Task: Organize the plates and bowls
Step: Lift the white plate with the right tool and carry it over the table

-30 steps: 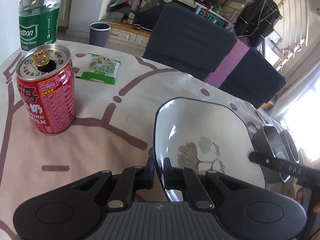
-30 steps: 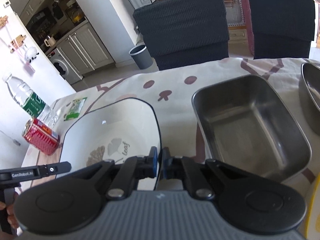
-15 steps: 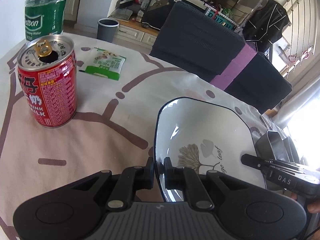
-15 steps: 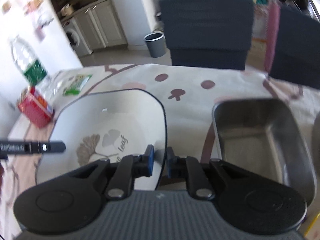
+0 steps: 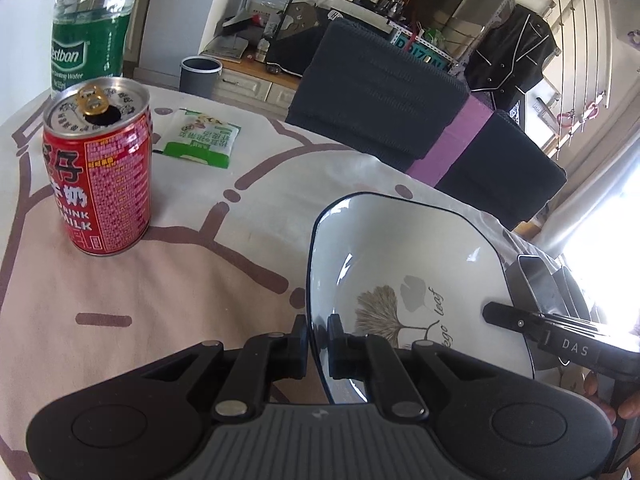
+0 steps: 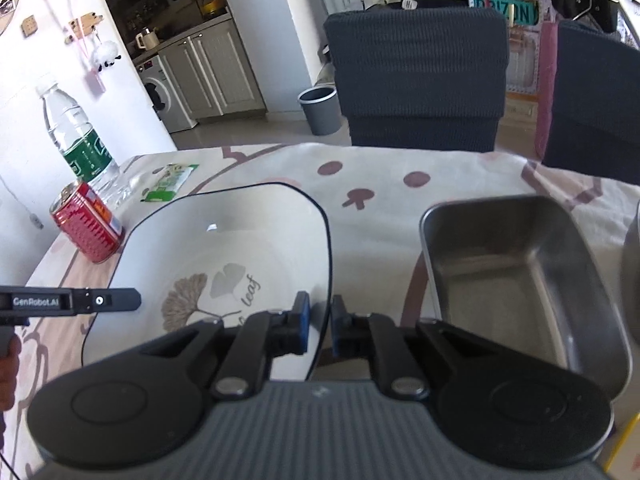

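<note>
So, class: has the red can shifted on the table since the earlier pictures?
No. In the left wrist view the red can stands just in front of the water bottle, with the green packet to its right, exactly as before.

A glossy ceramic plate [image 6: 224, 248] and brushed-metal tray [image 6: 516, 272] sit on matt, printed cloth [image 6: 384, 192].

Bright daylight, blown-out glare at far right of left view; fisheye-bent edges, dark corners; sharp throughout, soft shadows.
</note>
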{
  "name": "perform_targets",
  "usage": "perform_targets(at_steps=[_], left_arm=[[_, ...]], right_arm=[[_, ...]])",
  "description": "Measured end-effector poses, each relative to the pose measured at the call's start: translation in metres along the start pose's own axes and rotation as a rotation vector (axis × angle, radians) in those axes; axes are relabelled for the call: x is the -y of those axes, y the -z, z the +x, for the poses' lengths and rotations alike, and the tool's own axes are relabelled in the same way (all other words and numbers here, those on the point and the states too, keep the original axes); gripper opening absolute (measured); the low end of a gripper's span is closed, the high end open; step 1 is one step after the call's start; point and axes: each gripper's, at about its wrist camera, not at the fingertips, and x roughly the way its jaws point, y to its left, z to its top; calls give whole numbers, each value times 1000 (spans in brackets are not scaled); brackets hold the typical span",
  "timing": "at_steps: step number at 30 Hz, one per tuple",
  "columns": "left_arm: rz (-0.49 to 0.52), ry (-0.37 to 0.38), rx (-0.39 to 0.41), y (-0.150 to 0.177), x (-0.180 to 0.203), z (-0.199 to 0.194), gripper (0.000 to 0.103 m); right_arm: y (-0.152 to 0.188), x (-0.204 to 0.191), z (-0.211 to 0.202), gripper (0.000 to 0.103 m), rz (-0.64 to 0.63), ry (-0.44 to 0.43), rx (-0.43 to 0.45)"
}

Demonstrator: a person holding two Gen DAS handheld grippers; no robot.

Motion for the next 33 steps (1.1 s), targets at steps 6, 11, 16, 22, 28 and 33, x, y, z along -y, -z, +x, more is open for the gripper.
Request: perform_targets(at_steps=[6,11,16,22,28,33], left_arm=[[-19,18,33,0,10,-26,10],[-22,56,74,5,33,-68,9],[22,58,114,18,76,-124,10],[63,71,144,42,124,-187,10],[79,102,158,77,161,-236,10],[100,128,147,107,183,-254,10]], right_arm=[[-3,-8,-22,12,-18,18,22],[-2,-14,-72,12,-31,19,66],[6,-17,-140,11,-11,30,129],[27,-12,-222,11,38,42,190],[58,-12,-297,11,59,67,236],[93,-5,-340,11,83,84,246]])
